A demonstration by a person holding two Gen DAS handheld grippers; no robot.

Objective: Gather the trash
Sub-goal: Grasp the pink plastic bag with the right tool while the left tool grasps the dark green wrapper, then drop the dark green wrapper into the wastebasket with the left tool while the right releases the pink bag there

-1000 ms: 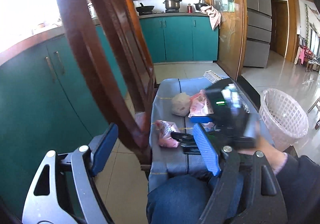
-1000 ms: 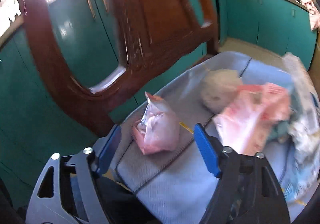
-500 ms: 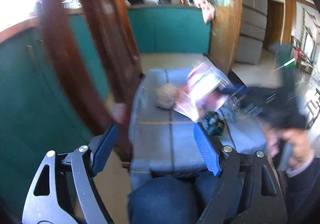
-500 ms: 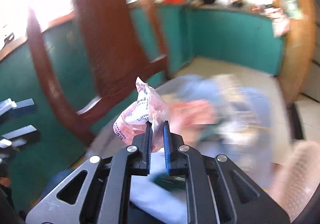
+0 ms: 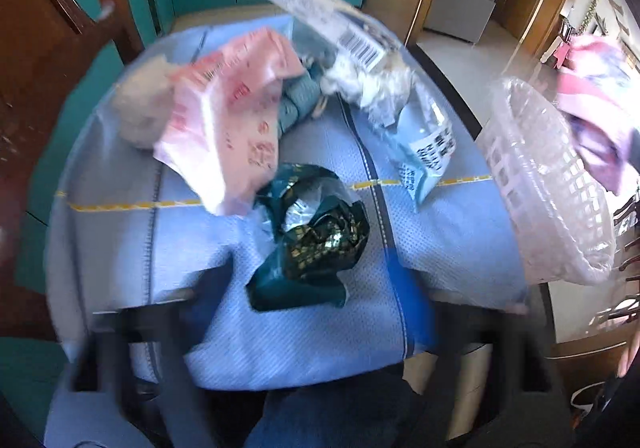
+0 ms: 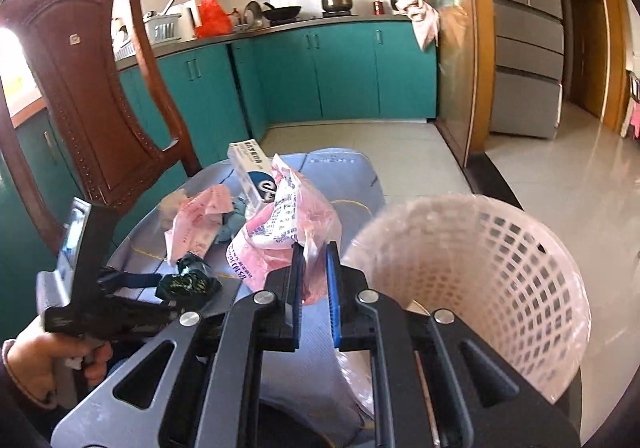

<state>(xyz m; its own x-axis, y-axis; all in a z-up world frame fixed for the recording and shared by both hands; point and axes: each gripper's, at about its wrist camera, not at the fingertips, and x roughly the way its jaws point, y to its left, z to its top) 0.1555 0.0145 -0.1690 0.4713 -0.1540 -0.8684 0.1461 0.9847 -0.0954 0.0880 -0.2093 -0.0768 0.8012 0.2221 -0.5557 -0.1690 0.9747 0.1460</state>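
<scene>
My right gripper (image 6: 313,268) is shut on a pink plastic wrapper (image 6: 280,232) and holds it in the air just left of the white lattice basket (image 6: 480,268). The basket (image 5: 540,184) also shows in the left wrist view, at the right of the blue cloth (image 5: 300,320). My left gripper (image 5: 316,288) is blurred and open, low over the cloth, its fingers either side of a dark green crumpled wrapper (image 5: 316,240). Beyond lie a larger pink wrapper (image 5: 228,120), a beige wad (image 5: 136,108), a white box with a barcode (image 5: 324,20) and a light blue packet (image 5: 428,144).
A brown wooden chair (image 6: 84,88) stands left of the cloth-covered seat. Teal kitchen cabinets (image 6: 340,72) run along the back, a grey fridge (image 6: 524,32) at the right. My knee in jeans (image 5: 328,416) is at the near edge.
My right gripper carried the pink wrapper from over the cloth to beside the basket. My left gripper swung down and forward over the cloth, around the dark green wrapper.
</scene>
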